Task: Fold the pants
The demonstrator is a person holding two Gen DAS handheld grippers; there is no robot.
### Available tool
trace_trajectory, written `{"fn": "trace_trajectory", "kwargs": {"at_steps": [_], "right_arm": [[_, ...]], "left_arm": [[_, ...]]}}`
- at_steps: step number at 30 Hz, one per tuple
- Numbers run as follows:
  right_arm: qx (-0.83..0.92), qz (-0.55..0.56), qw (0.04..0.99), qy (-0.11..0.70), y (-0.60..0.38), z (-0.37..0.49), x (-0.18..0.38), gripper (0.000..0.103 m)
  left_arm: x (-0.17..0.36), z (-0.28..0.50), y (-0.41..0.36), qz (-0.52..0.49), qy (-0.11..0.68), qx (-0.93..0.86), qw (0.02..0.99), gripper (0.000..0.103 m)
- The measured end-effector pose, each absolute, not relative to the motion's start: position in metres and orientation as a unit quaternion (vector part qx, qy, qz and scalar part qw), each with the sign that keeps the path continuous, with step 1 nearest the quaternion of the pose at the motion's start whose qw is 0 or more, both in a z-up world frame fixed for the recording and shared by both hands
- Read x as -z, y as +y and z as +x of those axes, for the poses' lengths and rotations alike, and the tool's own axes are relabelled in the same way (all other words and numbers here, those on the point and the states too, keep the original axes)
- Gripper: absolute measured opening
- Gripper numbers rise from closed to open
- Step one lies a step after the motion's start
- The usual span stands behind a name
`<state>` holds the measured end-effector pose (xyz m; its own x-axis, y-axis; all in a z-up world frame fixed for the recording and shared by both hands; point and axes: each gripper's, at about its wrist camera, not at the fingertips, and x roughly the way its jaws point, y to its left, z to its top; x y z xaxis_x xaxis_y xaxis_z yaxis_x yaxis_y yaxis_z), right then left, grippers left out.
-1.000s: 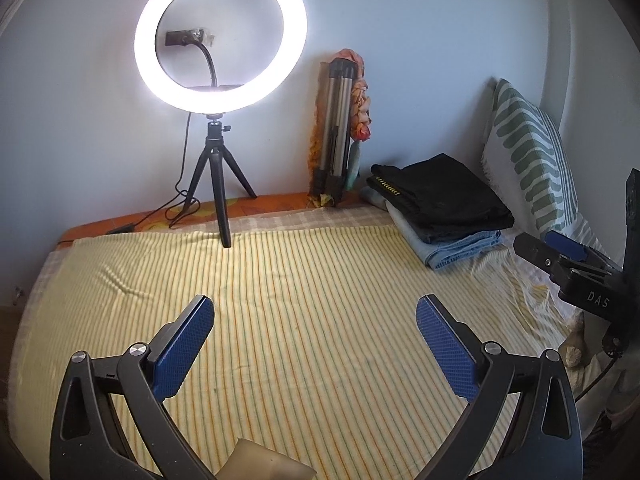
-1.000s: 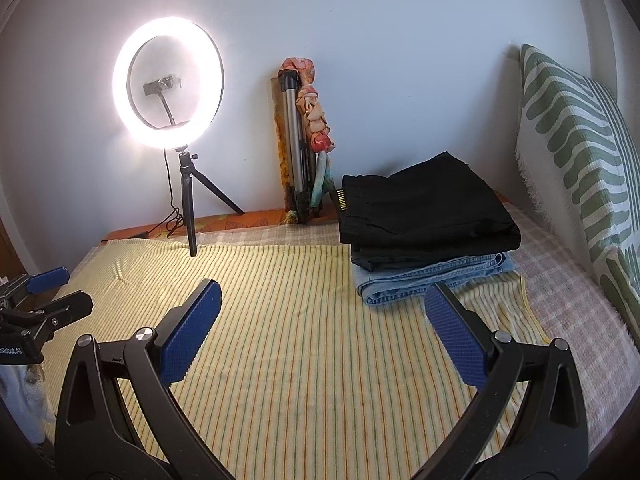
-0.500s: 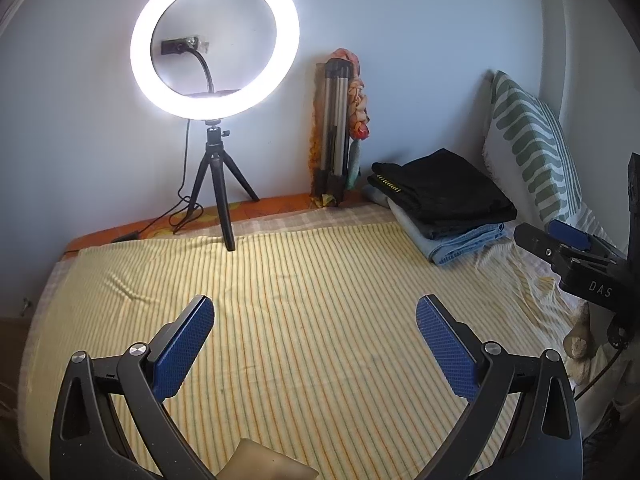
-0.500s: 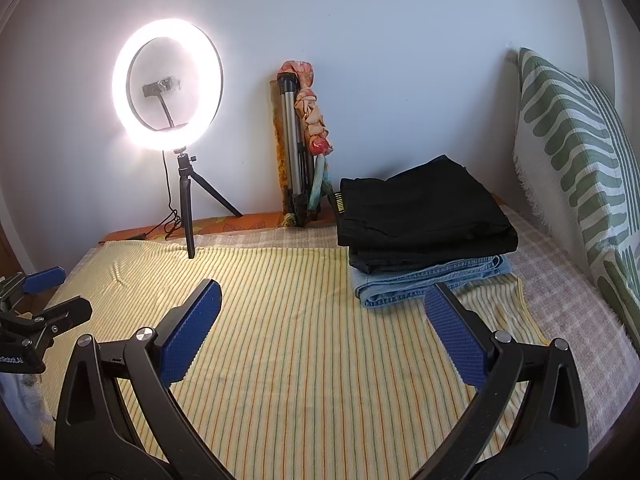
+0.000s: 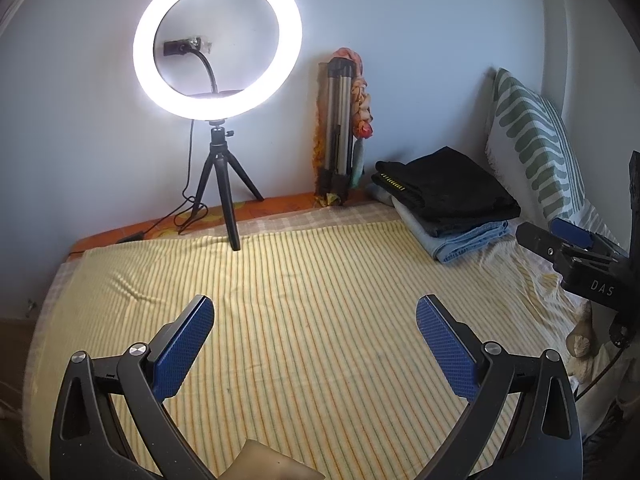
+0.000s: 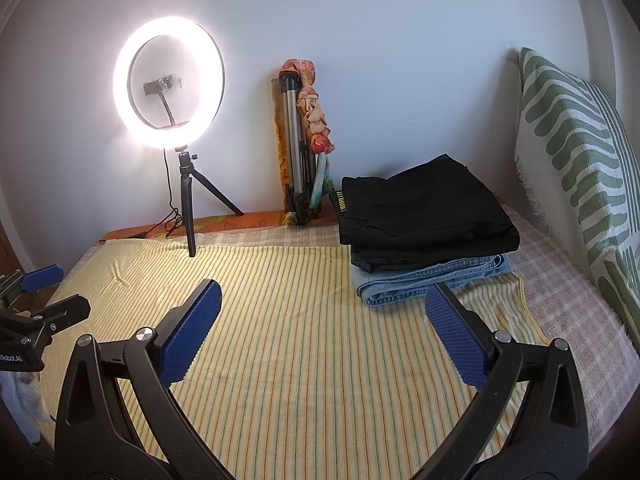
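Observation:
A stack of folded pants lies at the back right of the bed: black pants point(image 6: 424, 208) on top, light blue jeans point(image 6: 432, 280) underneath. The stack also shows in the left wrist view point(image 5: 448, 192). My left gripper point(image 5: 314, 342) is open and empty above the yellow striped sheet point(image 5: 300, 288). My right gripper point(image 6: 322, 332) is open and empty, its right finger just in front of the jeans. Each gripper shows at the edge of the other's view.
A lit ring light on a small tripod point(image 5: 218, 40) stands at the back left, its cable trailing along the wall. A folded tripod with a cloth point(image 6: 300, 148) leans on the wall. A green-patterned pillow point(image 6: 576, 152) stands at the right.
Both grippers stay open. The left wrist view has drifted slightly back and to the right; the right wrist view has barely shifted. The pants stack has not moved.

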<state>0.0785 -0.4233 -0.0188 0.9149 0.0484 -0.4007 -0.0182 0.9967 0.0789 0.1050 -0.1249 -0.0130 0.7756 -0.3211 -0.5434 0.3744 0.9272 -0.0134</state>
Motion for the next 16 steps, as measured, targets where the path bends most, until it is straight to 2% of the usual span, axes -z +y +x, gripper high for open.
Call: {"fn": "trace_trajectory", "kwargs": {"at_steps": [16], "right_arm": [[-0.018, 0.037, 0.977, 0.208, -0.4223, 0.0791, 0.0197, 0.103]], "left_arm": [[0.0106, 0.098, -0.12, 0.057, 0.256, 0.168, 0.95, 0.101]]}}
